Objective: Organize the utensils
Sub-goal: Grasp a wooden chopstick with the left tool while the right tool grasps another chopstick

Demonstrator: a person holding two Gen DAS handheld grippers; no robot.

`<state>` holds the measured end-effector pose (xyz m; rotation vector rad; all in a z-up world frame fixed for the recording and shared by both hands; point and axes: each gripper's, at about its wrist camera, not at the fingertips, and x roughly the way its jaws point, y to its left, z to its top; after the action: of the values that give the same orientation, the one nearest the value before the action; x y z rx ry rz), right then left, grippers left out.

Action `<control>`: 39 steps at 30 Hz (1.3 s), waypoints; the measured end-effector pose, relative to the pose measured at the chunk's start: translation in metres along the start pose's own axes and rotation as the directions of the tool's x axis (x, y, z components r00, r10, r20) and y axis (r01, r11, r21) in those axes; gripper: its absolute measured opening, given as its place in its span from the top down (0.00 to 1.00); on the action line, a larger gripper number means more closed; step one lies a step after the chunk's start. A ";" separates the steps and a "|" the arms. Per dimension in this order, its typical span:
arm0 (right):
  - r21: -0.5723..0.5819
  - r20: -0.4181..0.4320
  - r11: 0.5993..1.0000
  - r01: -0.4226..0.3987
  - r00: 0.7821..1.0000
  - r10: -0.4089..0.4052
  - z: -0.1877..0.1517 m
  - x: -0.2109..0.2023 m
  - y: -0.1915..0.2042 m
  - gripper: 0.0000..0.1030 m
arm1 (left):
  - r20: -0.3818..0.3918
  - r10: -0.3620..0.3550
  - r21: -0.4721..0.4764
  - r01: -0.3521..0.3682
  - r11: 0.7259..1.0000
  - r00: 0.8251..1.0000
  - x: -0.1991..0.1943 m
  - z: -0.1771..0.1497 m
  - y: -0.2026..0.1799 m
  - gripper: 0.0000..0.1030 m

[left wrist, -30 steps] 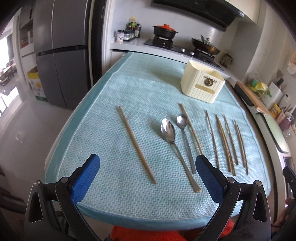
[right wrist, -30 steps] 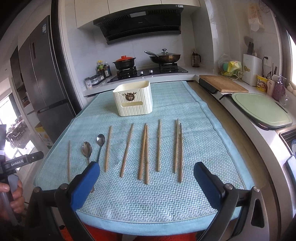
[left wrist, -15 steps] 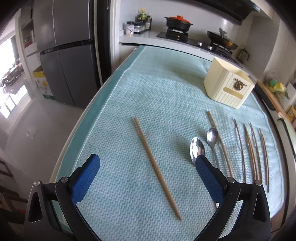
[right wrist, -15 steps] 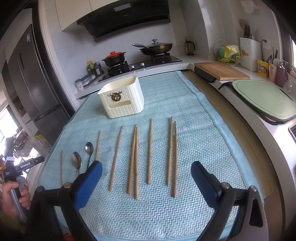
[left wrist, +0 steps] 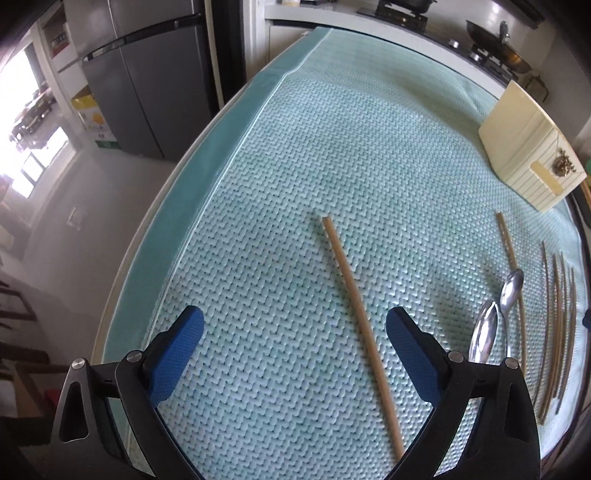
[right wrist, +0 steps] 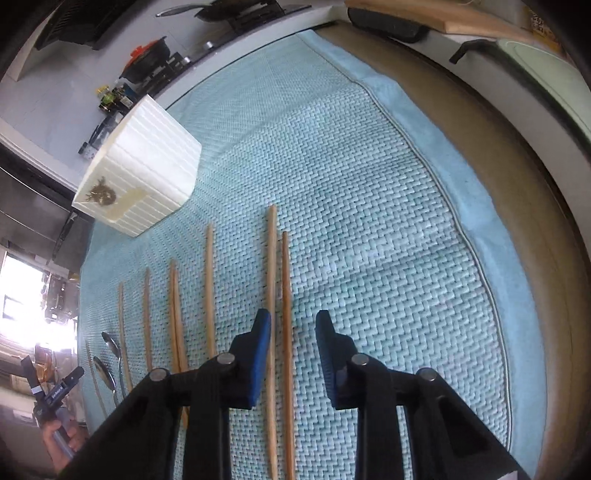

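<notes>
Chopsticks (right wrist: 283, 314) and spoons (left wrist: 511, 291) all lay outside the box (right wrist: 147, 166) at ten o'clock; right gripper (right wrist: 291, 332) was closing around two chopsticks without pressing them, left gripper (left wrist: 295, 332) apart.

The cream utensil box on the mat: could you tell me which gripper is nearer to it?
Neither is close; roughly equal. The left gripper straddles the lone chopstick; the right gripper, jaws just closing, straddles the outermost chopstick pair. The box stands beyond both.

Black claw (left wrist: 294, 339) arms w/ silver screws — blue textured pads (left wrist: 177, 356)

Grey fridge (left wrist: 147, 85) at left; wok (left wrist: 498, 48) on stove; cutting board (right wrist: 461, 14).
</notes>
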<state>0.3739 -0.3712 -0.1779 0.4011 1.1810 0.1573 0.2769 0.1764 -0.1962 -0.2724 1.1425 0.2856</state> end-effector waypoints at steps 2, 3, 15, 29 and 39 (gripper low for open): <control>-0.018 -0.021 1.000 0.020 1.000 -0.020 0.007 0.010 0.005 0.75 | -0.011 -0.010 -0.001 0.010 1.000 1.000 0.001 0.001 0.002 0.05; -0.036 -0.033 0.999 0.032 0.999 -0.033 0.010 0.014 0.009 0.75 | -0.013 -0.013 0.000 0.013 1.000 1.000 0.001 0.001 0.003 0.05; -0.231 -0.130 0.952 0.203 0.963 -0.237 0.031 0.051 0.047 0.85 | -0.023 -0.009 0.038 0.010 0.999 1.000 0.004 0.017 0.018 0.05; -0.281 -0.078 0.932 0.231 0.962 -0.262 0.017 0.059 0.065 0.92 | -0.147 -0.100 -0.029 0.097 0.995 0.984 0.031 0.059 0.035 0.21; -0.248 -0.069 0.956 0.155 0.982 -0.177 0.000 0.042 0.052 0.93 | -0.113 0.044 0.119 -0.031 0.992 0.993 0.057 0.076 -0.020 0.67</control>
<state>0.3942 -0.3099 -0.1945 0.0799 1.2623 0.1724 0.3711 0.1891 -0.2172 -0.1655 1.2746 0.2373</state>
